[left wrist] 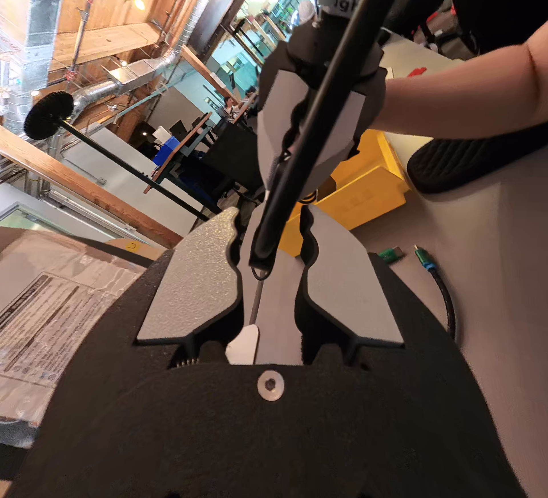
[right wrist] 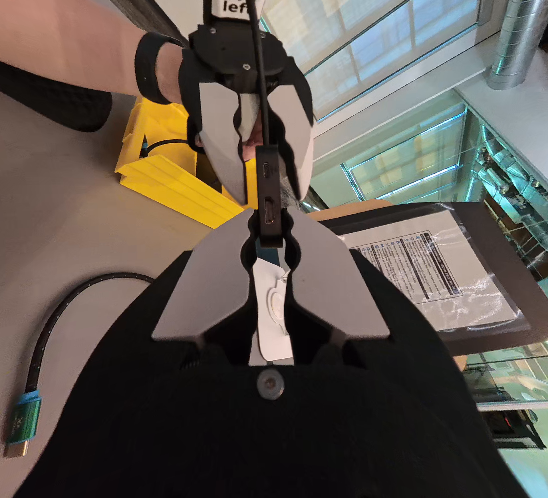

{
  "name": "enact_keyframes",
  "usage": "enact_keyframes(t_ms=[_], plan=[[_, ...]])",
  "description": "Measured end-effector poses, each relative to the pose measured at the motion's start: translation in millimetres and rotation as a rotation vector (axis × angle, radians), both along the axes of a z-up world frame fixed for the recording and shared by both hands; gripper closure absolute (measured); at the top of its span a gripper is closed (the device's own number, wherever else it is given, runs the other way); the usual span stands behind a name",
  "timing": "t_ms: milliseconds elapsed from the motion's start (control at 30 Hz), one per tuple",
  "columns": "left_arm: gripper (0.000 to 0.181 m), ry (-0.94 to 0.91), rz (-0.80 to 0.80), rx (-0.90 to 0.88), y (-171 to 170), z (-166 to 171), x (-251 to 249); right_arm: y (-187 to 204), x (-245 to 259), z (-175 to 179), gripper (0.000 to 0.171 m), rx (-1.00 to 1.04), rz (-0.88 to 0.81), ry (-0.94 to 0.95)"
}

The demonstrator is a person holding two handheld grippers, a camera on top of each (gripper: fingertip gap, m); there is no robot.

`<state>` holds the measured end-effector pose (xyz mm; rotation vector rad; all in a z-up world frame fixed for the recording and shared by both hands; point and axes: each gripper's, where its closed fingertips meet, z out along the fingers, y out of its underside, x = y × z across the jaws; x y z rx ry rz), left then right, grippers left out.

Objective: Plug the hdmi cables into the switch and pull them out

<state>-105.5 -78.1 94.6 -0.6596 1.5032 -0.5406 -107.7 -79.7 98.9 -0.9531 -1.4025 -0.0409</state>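
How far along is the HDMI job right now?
Early on. No cable is plugged in: the switch's port is empty. Both grippers have the switch lifted; the right gripper pinches its end, the left gripper flanks it. A green plug lies loose on the table. Plugging and pulling remain.

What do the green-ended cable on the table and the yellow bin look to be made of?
The cable has a black braided, probably fabric, sleeve with a visible weave; its green plug gleams like anodised metal. The yellow bin looks like moulded plastic, smooth and ribbed.
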Motion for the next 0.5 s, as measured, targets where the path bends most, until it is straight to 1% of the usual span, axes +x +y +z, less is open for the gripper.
enact_keyframes(t_ms=[67, 133, 333, 367, 400, 467, 500], plan=[[0.150, 0.014, 0.002, 0.017, -0.5, -4.7, 3.6, -1.0, -2.7, -4.8, 0.156, -0.006, 0.008, -0.025], [0.161, 0.030, -0.004, 0.029, -0.5, -9.3, 5.2, 0.1, -3.3, -7.1, 0.156, -0.005, 0.006, -0.033], [0.164, 0.056, -0.004, 0.019, 3.8, -17.3, 7.8, 4.3, -0.6, -13.5, 0.156, -0.039, 0.010, -0.046], [0.163, 0.073, 0.016, 0.017, 8.1, -19.8, 7.3, 7.3, 1.4, -14.3, 0.156, -0.042, -0.001, -0.045], [0.154, 0.114, 0.063, 0.019, 17.1, -24.5, 4.2, 13.5, 5.4, -14.0, 0.156, -0.045, -0.025, -0.032], [0.139, 0.244, 0.220, 0.020, 46.8, -37.3, -14.8, 31.1, 16.0, -18.6, 0.156, -0.103, -0.071, 0.015], [0.136, 0.311, 0.297, 0.006, 61.8, -43.3, -30.3, 41.8, 19.8, -25.1, 0.156, -0.158, -0.087, 0.047]])
